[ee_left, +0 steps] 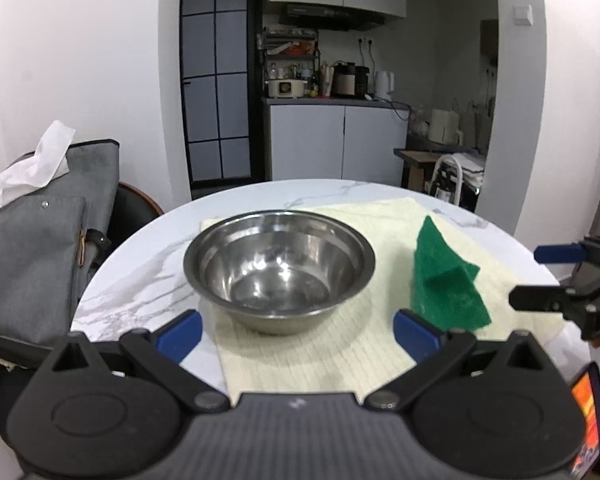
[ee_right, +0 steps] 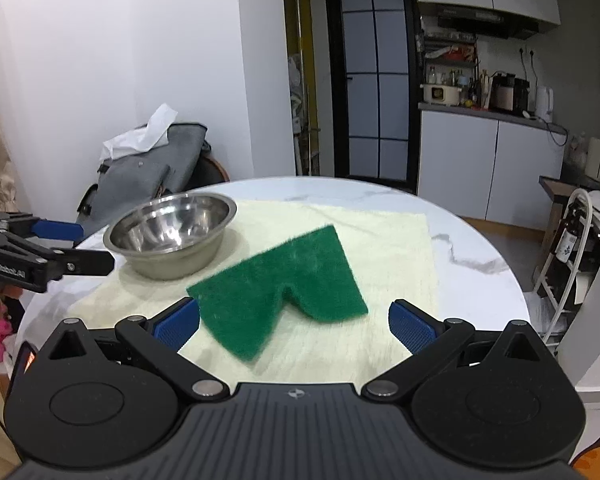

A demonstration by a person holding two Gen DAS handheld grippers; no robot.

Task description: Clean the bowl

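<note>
A steel bowl (ee_left: 279, 266) stands upright on a cream cloth (ee_left: 320, 356) on the round marble table (ee_left: 140, 276). My left gripper (ee_left: 296, 332) is open, just short of the bowl's near side, empty. A green scouring pad (ee_left: 446, 280) lies rumpled on the cloth to the bowl's right. In the right wrist view the pad (ee_right: 280, 292) lies just ahead of my open right gripper (ee_right: 294, 326), between its fingers' line and apart from them. The bowl (ee_right: 172, 236) is at the left there. Each gripper shows in the other's view: the right (ee_left: 540, 276), the left (ee_right: 88, 246).
A grey bag (ee_left: 40, 248) with white tissue on top sits on a chair left of the table. The table edge (ee_right: 500, 264) curves round on the right. A kitchen counter (ee_left: 332, 100) and a dark glass door (ee_left: 216, 80) are beyond.
</note>
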